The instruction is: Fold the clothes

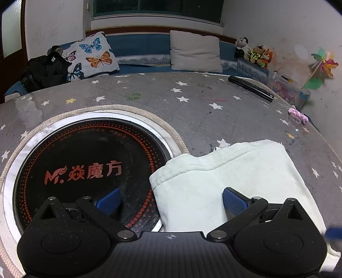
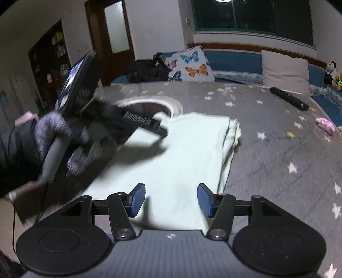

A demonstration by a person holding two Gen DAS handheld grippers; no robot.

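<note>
Folded white garment (image 2: 171, 154) lies flat on the starred bench (image 2: 277, 154), left corner overlapping the round cooktop (image 1: 85, 162). Left gripper (image 1: 171, 201) over that corner, jaws wide, empty. Right gripper (image 2: 171, 200) over its near edge, jaws half apart, nothing gripped.

Dark window (image 1: 158, 7) above blue bench (image 1: 139, 46), white walls (image 1: 267, 25). Butterfly cushion (image 1: 94, 55), grey cushion (image 1: 195, 51), soft toys (image 1: 253, 53). Wooden door (image 2: 113, 32) at left. Star-patterned grey tabletop (image 1: 192, 107).
</note>
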